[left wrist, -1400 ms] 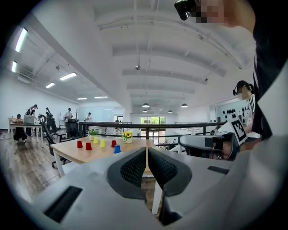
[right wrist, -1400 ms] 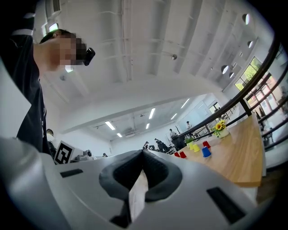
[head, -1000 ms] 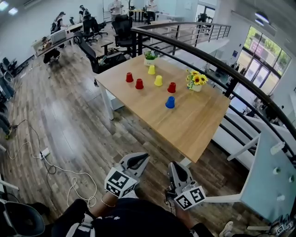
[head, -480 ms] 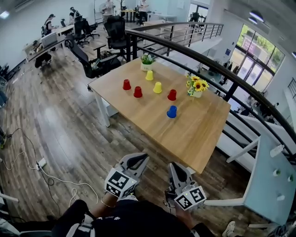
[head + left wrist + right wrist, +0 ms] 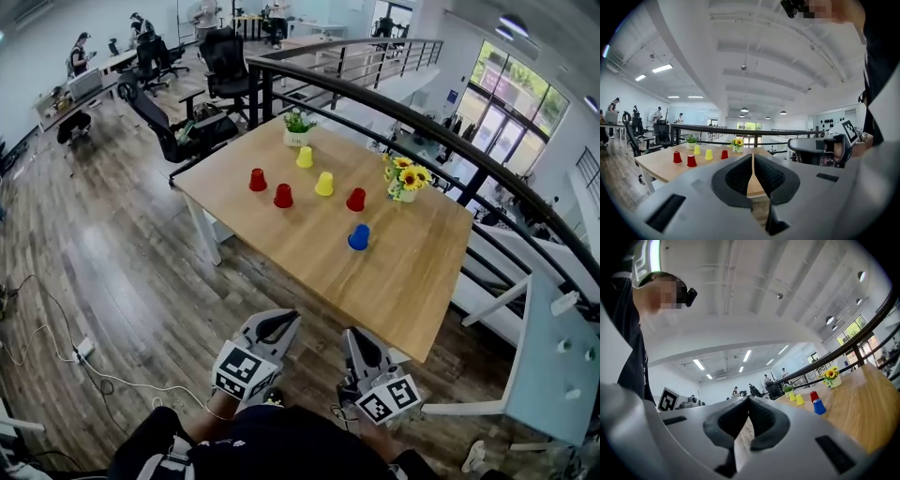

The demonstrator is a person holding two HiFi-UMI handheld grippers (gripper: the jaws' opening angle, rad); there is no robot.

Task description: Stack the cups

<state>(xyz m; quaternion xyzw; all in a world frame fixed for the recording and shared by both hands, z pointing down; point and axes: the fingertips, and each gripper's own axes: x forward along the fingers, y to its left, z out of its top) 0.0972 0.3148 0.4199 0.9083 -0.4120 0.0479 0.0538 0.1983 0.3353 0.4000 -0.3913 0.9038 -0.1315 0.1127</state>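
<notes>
Table (image 5: 394, 272) nearer now, cups (image 5: 283, 195) scattered on top; wood floor (image 5: 122, 272) around.

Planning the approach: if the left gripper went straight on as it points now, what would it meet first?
Likely the near edge of the wooden table; the left gripper, jaws shut, aims right of the visible cups. Depth unclear.

The left hand-held gripper (image 5: 753, 160) blocks the blue cup (image 5: 358, 237) from its own view.
</notes>
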